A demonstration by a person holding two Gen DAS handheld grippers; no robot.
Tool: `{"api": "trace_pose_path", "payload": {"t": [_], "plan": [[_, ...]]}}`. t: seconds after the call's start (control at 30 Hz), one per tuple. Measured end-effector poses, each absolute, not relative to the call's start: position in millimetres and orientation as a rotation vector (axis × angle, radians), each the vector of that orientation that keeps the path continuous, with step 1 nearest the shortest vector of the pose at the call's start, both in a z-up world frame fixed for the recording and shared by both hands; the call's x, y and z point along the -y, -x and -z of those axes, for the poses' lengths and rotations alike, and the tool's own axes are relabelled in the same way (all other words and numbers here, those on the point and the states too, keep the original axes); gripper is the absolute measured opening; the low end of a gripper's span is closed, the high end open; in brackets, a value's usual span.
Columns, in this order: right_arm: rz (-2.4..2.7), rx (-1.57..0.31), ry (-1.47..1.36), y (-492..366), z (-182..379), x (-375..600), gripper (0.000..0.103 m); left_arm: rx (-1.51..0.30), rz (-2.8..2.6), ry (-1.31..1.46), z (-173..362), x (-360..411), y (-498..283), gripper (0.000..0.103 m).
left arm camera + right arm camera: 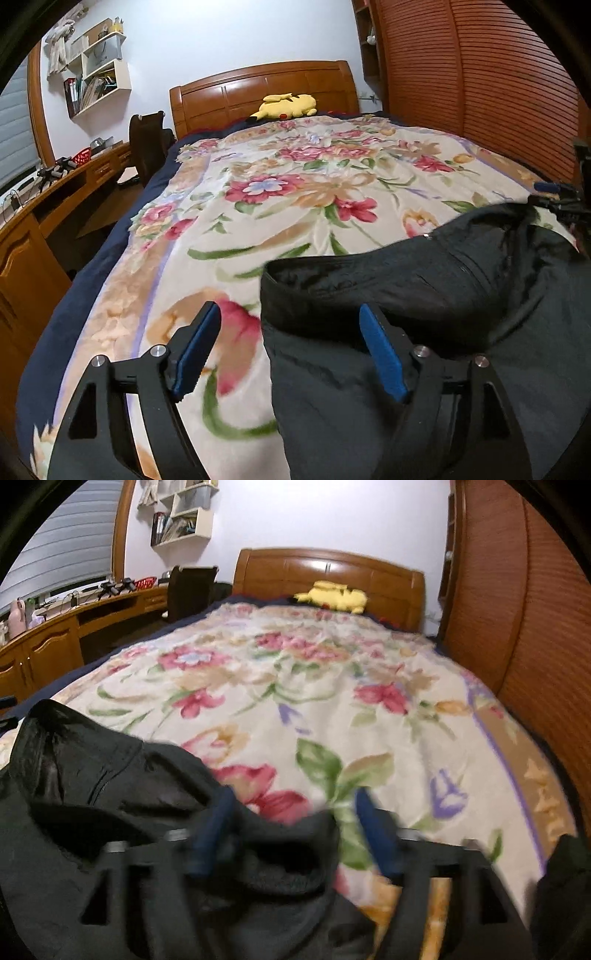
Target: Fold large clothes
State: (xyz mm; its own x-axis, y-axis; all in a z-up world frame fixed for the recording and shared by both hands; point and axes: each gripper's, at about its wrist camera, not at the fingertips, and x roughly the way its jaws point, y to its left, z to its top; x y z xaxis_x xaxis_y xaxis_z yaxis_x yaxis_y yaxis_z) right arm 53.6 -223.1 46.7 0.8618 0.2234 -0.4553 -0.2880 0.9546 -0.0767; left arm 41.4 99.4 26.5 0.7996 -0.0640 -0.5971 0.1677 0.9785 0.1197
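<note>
Near the floral blanket's (295, 206) foot, blurred right gripper (291, 834) and left gripper (290, 332) gape, released, over the crumpled black garment (424, 295), partly cropped.

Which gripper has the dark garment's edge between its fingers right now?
The left gripper: the dark garment edge lies between its open fingers. The right gripper is blurred, apparently over garment and floral blanket.

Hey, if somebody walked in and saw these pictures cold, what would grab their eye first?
Probably the big flowered blanket that covers the whole bed, loud with red and pink blooms. Next, the black garment heaped at the near end of it, with the left tool open over its edge and the right tool open at its other side. Last, the yellow plush toy lying up by the wooden headboard.
</note>
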Motion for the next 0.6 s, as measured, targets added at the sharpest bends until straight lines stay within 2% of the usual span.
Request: {"api": "trace_pose_path", "payload": {"t": [0.23,0.6], "plan": [[-0.262,-0.468,0.155,-35,-40,237,0.080,-0.638,0.164,-0.140,-20,-93,-10,0.078],[-0.232,-0.734,0.082,-96,6,239,0.080,-0.683,0.172,-0.162,7,-75,7,0.078]]}}
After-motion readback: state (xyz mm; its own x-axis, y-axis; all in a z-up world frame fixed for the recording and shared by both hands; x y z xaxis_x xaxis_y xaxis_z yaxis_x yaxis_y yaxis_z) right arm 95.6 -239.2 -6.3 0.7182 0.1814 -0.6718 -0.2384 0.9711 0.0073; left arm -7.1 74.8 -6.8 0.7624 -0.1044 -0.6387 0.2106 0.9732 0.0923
